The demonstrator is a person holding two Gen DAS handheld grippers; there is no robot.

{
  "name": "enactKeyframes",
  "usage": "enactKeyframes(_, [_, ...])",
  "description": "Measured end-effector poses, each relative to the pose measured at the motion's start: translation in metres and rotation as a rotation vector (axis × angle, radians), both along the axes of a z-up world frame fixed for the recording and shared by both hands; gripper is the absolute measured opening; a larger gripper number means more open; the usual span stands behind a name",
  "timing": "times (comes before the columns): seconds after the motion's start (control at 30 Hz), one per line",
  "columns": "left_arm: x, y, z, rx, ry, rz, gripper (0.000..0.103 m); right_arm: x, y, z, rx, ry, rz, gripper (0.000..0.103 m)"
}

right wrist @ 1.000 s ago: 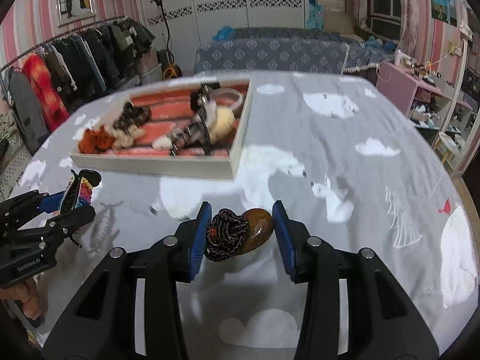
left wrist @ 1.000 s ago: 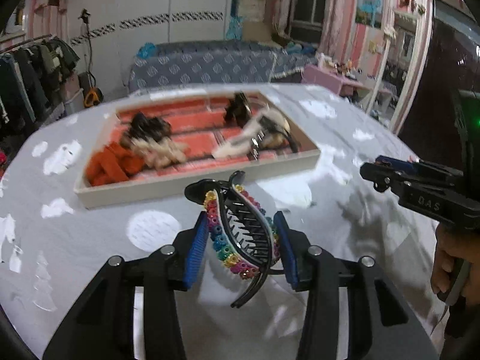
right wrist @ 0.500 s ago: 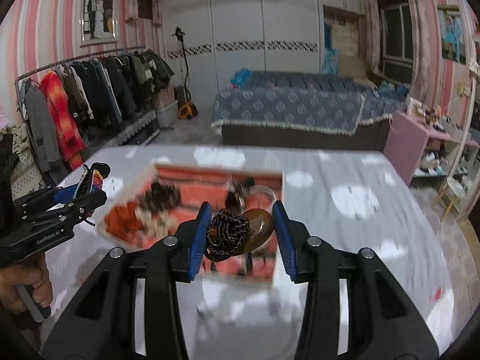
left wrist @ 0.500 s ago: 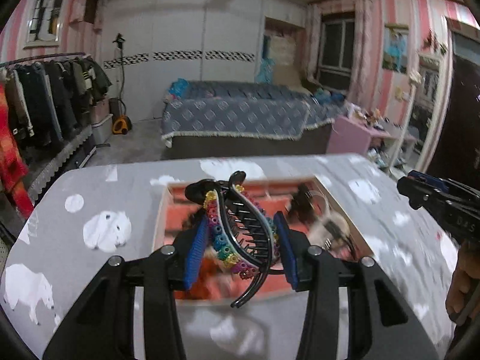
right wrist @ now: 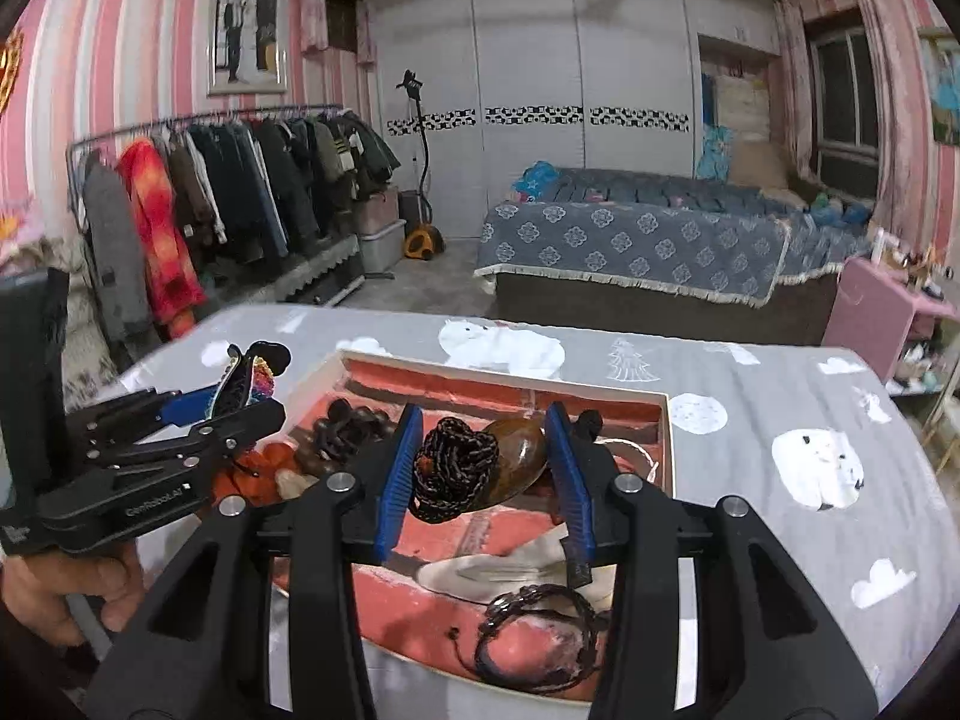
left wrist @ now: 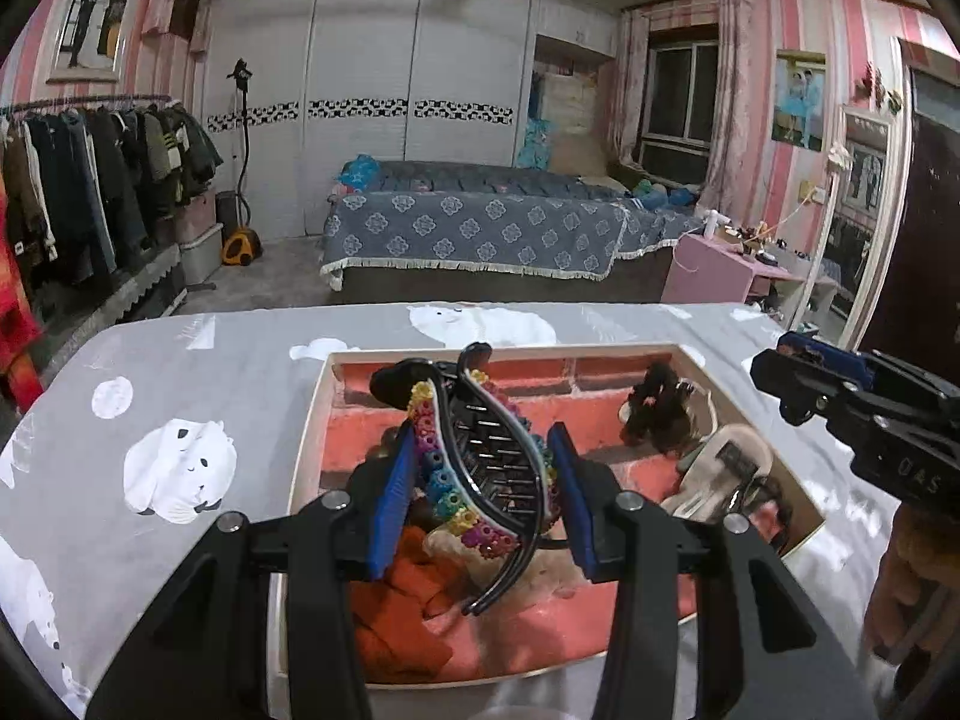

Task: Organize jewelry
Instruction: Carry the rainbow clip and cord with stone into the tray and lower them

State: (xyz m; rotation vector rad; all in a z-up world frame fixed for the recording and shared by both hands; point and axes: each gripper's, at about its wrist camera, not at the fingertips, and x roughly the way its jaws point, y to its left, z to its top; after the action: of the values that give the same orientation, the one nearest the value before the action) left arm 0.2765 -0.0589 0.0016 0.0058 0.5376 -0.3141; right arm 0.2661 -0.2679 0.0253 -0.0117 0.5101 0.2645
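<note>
Rainbow-beaded hair claw (left wrist: 474,468) pinched upright in left jaws, corded brown pendant (right wrist: 480,468) in right jaws, both directly over the tray (left wrist: 312,420).

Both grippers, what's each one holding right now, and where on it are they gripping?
Left gripper: rainbow-beaded hair clip, pinched across its sides. Right gripper: brown stone pendant with bunched black cord, squeezed between the pads.

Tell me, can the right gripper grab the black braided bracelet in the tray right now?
Probably not: the right gripper is shut on a brown stone pendant with its black cord, though the bracelet lies uncovered in the tray just below.
</note>
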Motion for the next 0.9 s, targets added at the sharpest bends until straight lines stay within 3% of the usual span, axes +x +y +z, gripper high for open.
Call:
enactKeyframes(0.23, [0.007, 0.004, -0.017, -0.023, 0.043, 0.022, 0.044, 0.003, -0.013, -0.027, 0.008, 0.053, -0.05, 0.043])
enactKeyframes(0.9, [0.01, -0.004, -0.031, -0.015, 0.062, 0.012, 0.045, 0.003, -0.01, -0.039, -0.008, 0.077, -0.05, 0.043])
